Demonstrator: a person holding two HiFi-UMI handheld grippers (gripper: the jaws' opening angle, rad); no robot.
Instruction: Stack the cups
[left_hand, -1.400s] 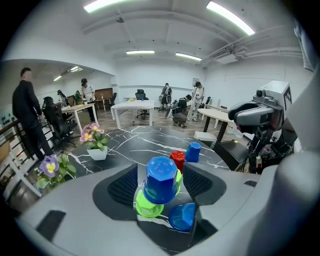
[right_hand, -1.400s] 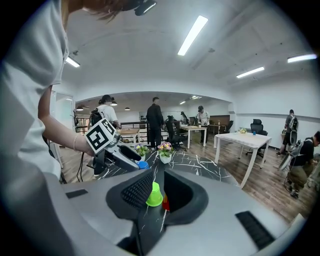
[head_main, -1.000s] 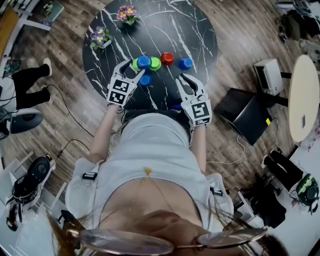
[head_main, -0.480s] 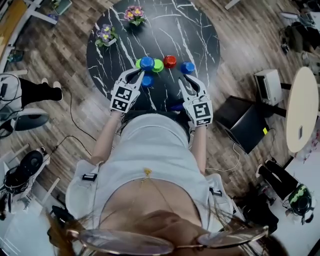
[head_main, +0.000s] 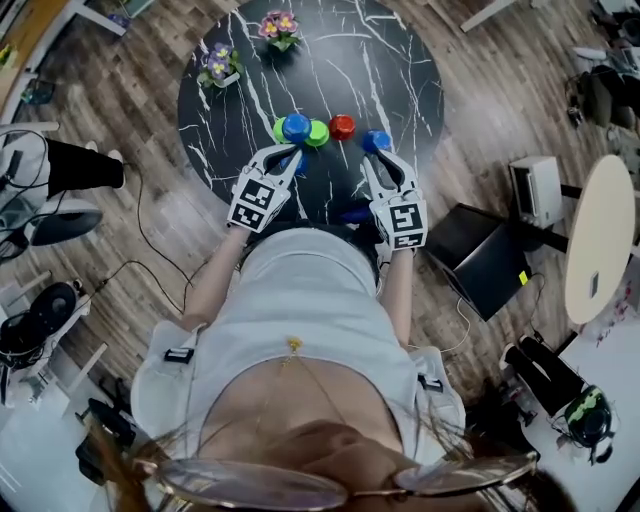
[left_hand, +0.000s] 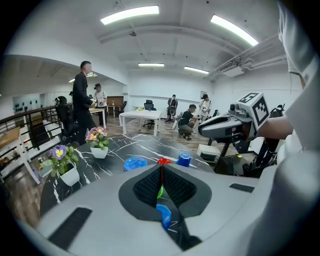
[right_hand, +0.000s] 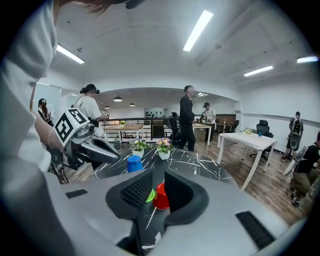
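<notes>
A round black veined counter (head_main: 400, 60) stands on a wood floor (head_main: 130, 110) in an open office, with flower pots (head_main: 219, 66) at its far left. A blue-and-green cluster (head_main: 296, 127), a red cup (head_main: 342, 127) and a blue cup (head_main: 375, 140) line its near side. The left tool (head_main: 288, 157) is closed over a low blue cup (left_hand: 162, 215), perhaps pinching it. The right tool (head_main: 375, 163) is ajar and empty. The person (head_main: 300, 300) hides the counter's near edge.
</notes>
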